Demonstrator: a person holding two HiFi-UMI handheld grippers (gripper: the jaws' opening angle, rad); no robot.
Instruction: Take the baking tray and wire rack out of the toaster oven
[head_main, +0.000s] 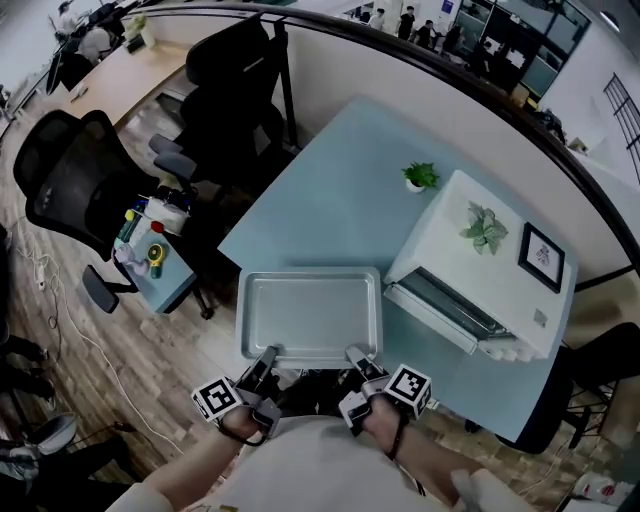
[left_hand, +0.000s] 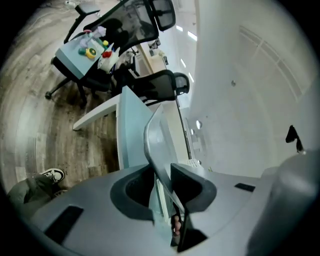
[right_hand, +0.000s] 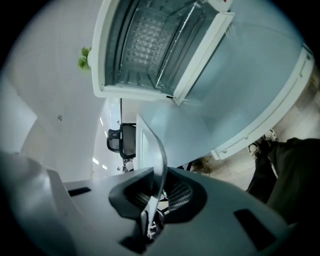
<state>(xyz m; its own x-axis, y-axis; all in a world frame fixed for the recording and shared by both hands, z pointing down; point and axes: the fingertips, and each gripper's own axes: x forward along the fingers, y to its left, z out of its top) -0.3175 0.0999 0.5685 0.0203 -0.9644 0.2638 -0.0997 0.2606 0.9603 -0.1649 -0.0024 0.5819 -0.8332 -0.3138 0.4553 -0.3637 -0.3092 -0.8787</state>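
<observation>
At the near edge of the table (head_main: 330, 200), beside the open toaster oven (head_main: 500, 280), I hold the baking tray (head_main: 310, 312). My left gripper (head_main: 268, 358) and right gripper (head_main: 357, 357) both pinch its near rim. It looks thin, stiff, light and slippery, so I think holding both corners works best. The wire rack (right_hand: 150, 42) sits inside the oven.

The toaster oven (head_main: 490, 270) stands on the table (head_main: 340, 200), baking tray (head_main: 310, 315) to its left.

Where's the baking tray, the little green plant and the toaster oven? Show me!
baking tray (head_main: 310, 315): head view, the middle of its flat bottom.
little plant (head_main: 421, 175): head view, on its green leaves.
toaster oven (head_main: 505, 288): head view, on its white top.
</observation>
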